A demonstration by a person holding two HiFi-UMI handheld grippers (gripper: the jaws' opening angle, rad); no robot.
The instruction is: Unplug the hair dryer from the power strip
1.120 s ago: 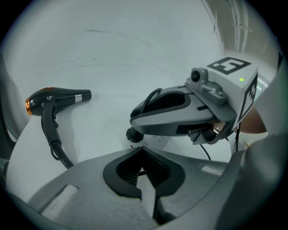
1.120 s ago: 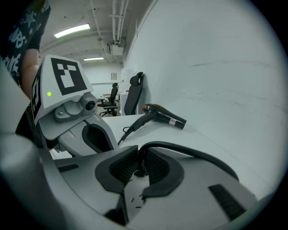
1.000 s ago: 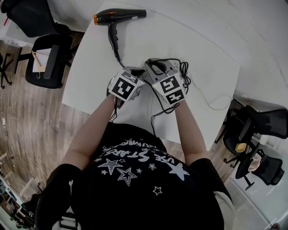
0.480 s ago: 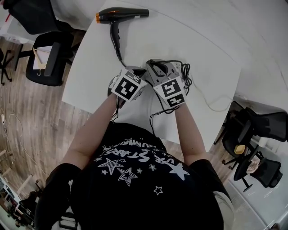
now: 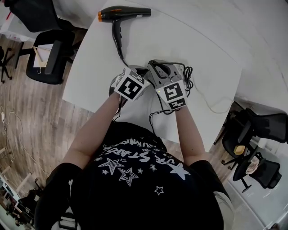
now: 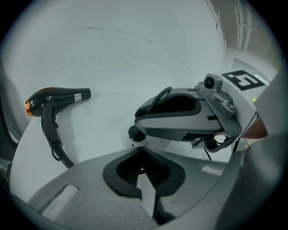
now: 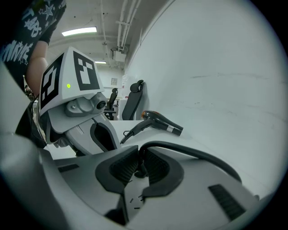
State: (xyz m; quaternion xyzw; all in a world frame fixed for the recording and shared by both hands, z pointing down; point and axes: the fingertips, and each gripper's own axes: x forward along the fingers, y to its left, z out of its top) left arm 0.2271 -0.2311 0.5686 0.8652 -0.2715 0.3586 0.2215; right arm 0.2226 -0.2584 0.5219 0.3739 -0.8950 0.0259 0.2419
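The black hair dryer [image 5: 121,13] with an orange nozzle lies at the far end of the white table [image 5: 90,67]. Its black cord [image 5: 120,53] runs toward me and under both grippers. These meet over the white power strip [image 5: 176,68] at the table's middle. In the right gripper view, my right gripper [image 7: 140,157] is shut on the black cord [image 7: 189,152] at its plug end. In the left gripper view, my left gripper [image 6: 143,155] is closed, with a white piece of the power strip [image 6: 150,143] between its pads. The sockets are hidden.
A coil of black cord [image 5: 186,77] lies beside the strip, and a white cord [image 5: 216,107] trails to the right edge. Black office chairs stand at the left [image 5: 47,58] and right [image 5: 256,130] of the table. The floor is wood.
Both grippers stay close together over the strip. The head view has shifted slightly. No grip has changed.
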